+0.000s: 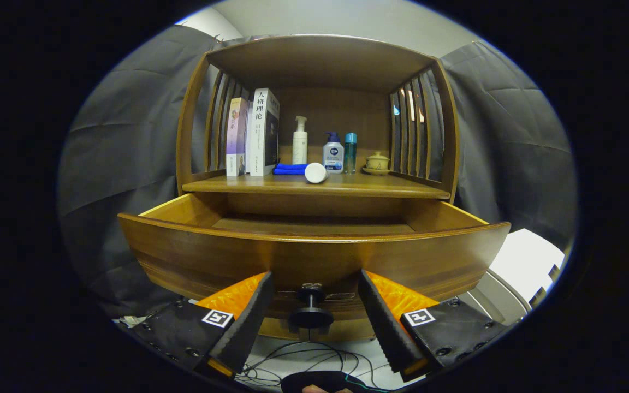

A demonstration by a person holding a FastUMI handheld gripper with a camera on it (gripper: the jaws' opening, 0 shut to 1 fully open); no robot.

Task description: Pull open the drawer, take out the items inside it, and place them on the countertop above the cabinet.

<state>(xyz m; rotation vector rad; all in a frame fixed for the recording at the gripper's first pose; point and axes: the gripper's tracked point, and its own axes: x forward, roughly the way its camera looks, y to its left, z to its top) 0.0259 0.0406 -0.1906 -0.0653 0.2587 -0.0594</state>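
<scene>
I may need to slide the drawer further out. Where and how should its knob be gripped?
Take the knob by its thin stem, behind the round disc, coming straight at the drawer front. The disc should keep the fingers from slipping off during a pull. The hand-held gripper is open, a finger on each side of the knob.

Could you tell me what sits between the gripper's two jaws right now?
In the gripper view, the drawer's knob sits between the open jaws of the gripper, untouched by either. The drawer is already pulled out.
</scene>
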